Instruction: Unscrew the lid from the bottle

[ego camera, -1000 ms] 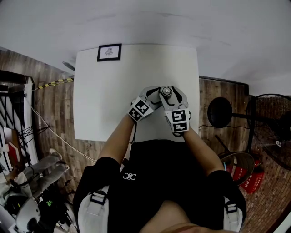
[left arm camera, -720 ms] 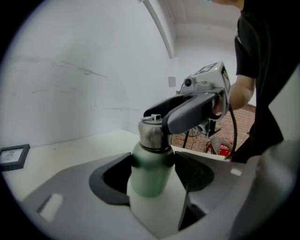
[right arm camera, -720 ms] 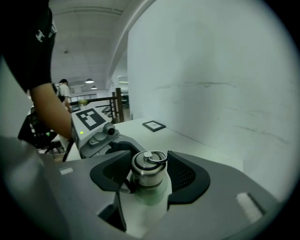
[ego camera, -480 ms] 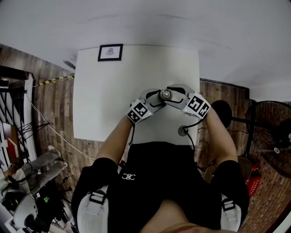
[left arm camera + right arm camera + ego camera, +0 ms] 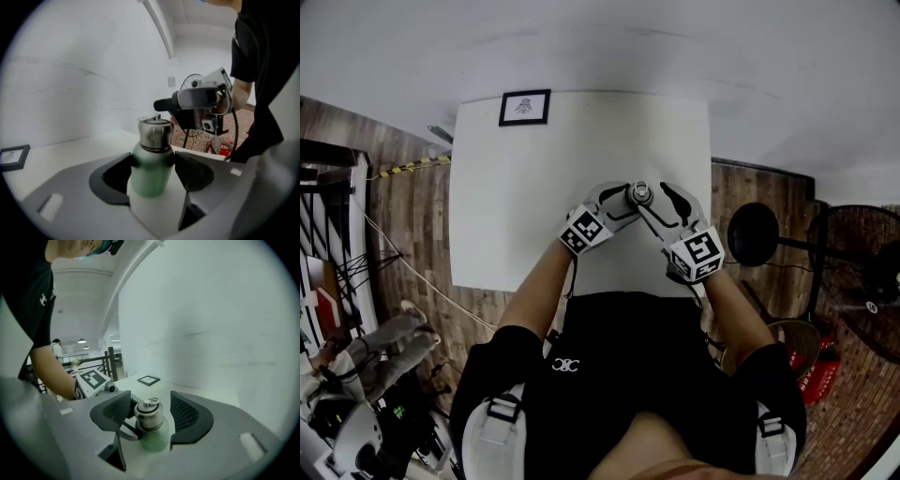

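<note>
Left gripper [image 5: 153, 163] is clamped on the green body of the bottle [image 5: 149, 180], jaws pressing both sides below the steel lid [image 5: 148, 411]. Right gripper [image 5: 151, 417] straddles the lid, jaws apart, gaps visible on both sides. The bottle stands upright on the white table [image 5: 534, 187], nearer its near and right edges. Bare tabletop extends left and far; a framed card [image 5: 525, 108] lies at the far-left corner.
</note>
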Action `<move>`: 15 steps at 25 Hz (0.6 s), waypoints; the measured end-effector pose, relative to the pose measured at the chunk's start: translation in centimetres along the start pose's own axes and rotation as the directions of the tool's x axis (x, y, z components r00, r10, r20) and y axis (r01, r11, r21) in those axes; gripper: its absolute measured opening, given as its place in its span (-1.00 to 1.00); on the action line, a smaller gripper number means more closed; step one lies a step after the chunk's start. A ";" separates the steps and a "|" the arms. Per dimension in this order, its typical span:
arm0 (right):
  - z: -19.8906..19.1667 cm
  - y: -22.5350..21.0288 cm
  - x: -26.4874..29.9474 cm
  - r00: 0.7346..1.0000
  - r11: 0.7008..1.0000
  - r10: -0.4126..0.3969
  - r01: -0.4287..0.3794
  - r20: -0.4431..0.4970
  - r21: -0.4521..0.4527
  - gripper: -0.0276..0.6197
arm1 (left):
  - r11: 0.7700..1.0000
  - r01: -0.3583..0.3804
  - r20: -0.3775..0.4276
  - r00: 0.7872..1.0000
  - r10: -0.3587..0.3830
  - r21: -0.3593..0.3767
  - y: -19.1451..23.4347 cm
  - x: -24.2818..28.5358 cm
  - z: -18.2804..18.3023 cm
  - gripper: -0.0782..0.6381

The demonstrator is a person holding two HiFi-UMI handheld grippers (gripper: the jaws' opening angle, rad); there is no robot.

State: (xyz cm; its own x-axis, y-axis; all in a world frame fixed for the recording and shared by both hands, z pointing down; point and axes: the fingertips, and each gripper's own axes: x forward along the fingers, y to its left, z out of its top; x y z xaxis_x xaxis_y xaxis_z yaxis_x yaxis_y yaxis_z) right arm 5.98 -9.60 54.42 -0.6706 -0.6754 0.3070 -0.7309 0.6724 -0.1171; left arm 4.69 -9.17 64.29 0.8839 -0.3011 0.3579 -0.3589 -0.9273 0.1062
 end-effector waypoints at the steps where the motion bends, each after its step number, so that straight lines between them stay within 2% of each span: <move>1: -0.3 0.0 -0.2 0.998 0.997 -0.067 0.067 0.015 0.024 -0.14 | 1.000 0.000 0.000 1.000 0.000 0.000 0.0 0.0 0.0 0.17; 4: -1.5 0.4 0.4 0.979 0.979 -0.202 0.201 0.012 0.042 -0.14 | 1.000 0.000 -0.003 1.000 0.000 -0.001 -0.1 0.0 0.0 0.17; 8: -2.6 0.0 2.2 0.954 0.954 -0.299 0.299 -0.018 0.019 -0.14 | 1.000 -0.002 -0.009 1.000 0.002 -0.006 0.1 0.0 -0.3 0.17; 12: -3.0 0.1 3.0 0.956 0.958 -0.286 0.284 -0.058 -0.038 -0.16 | 1.000 -0.002 -0.009 1.000 0.002 -0.006 0.1 0.1 -0.2 0.17; 15: -3.1 0.4 2.8 0.977 0.978 -0.201 0.196 -0.073 -0.065 -0.17 | 1.000 0.000 -0.007 1.000 0.000 -0.007 0.0 0.0 -0.1 0.17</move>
State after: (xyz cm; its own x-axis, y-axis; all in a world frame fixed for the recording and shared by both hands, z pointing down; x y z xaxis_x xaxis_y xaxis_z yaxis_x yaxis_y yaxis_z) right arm 4.20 -10.32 58.19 -0.4991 -0.7727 0.3923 -0.8383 0.5452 0.0073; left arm 4.63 -9.15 64.39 0.8816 -0.2997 0.3647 -0.3611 -0.9258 0.1122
